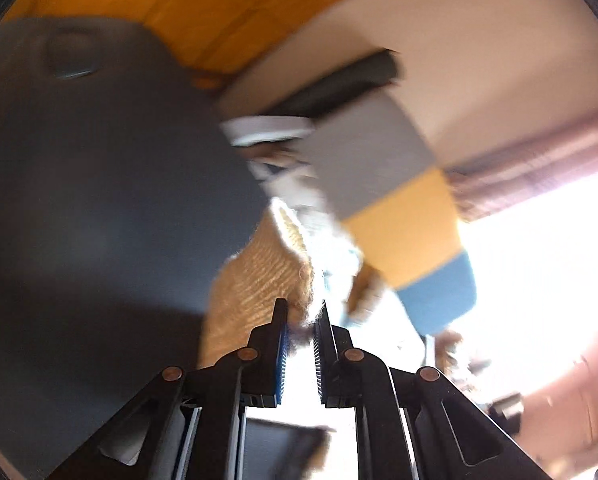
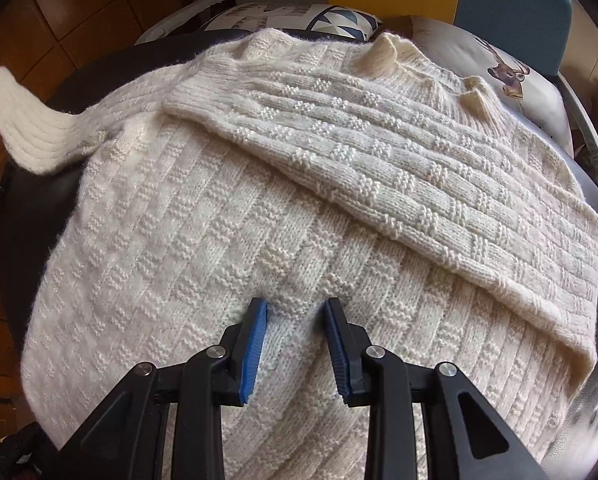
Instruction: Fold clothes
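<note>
A cream knit sweater (image 2: 219, 240) lies spread on the dark round table (image 2: 31, 200). One sleeve (image 2: 379, 152) is folded across its chest. The other sleeve runs out to the left and ends in a ribbed cuff (image 2: 23, 128). My right gripper (image 2: 295, 316) points steeply down onto the sweater's body. It stands open a little, its blue pads (image 2: 255, 340) on either side of a small ridge of knit. In the blurred left wrist view my left gripper (image 1: 303, 308) is shut on the end of the knit sleeve (image 1: 255, 280), lifted above the table (image 1: 99, 200).
Two printed cushions (image 2: 299, 20) (image 2: 499, 68) lie behind the sweater's collar. Grey, yellow and blue chair backs (image 1: 363, 160) stand behind them. Wooden floor (image 2: 59, 12) surrounds the table. Bright window light washes out the right of the left wrist view.
</note>
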Tool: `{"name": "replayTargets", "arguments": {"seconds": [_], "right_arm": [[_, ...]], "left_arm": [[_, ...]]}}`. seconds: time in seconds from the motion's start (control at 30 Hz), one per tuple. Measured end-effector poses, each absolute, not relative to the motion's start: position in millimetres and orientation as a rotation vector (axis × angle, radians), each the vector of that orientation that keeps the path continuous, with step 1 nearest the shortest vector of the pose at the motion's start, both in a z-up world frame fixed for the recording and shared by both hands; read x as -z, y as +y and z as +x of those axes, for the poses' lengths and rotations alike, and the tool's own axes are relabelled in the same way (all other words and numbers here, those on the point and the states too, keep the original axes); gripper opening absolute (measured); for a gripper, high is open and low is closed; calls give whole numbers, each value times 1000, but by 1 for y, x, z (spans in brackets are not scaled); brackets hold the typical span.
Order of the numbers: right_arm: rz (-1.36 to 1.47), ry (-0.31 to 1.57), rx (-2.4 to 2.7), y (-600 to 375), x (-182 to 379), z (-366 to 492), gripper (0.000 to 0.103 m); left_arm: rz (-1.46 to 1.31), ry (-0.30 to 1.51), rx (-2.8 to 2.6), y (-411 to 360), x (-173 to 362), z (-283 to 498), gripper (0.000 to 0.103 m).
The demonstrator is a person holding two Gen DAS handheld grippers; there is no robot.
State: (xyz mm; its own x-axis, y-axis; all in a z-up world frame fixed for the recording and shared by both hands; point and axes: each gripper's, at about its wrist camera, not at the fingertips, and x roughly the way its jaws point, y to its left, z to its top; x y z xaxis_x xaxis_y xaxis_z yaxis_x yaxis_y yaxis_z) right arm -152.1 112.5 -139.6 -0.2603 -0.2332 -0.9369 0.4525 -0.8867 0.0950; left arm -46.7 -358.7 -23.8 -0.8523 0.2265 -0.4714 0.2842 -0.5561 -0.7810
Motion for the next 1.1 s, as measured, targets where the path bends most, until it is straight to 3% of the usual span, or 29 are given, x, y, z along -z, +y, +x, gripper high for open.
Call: {"name": "replayTargets", "arguments": {"seconds": [0.3, 0.5, 0.77, 0.97, 1.07, 1.1], "right_arm": [[1512, 169, 2225, 135, 140, -139, 31], [1446, 48, 2243, 163, 144, -129, 32], [1361, -174, 2238, 191, 144, -118, 31], [1323, -361, 2195, 220, 145, -117, 29], [1252, -493, 2204, 238, 128, -114, 30], [1214, -554, 2206, 246, 123, -114, 30]], "left_arm": [[1020, 1407, 2892, -226, -38, -142, 11], [1240, 1357, 2970, -150, -35, -212, 11], [1665, 1056, 2921, -26, 35, -236, 11], [1925, 899, 2811, 13, 107, -230, 12], [2003, 1052, 2756, 7, 117, -231, 26], [1991, 1116, 2751, 1, 115, -230, 37]]}}
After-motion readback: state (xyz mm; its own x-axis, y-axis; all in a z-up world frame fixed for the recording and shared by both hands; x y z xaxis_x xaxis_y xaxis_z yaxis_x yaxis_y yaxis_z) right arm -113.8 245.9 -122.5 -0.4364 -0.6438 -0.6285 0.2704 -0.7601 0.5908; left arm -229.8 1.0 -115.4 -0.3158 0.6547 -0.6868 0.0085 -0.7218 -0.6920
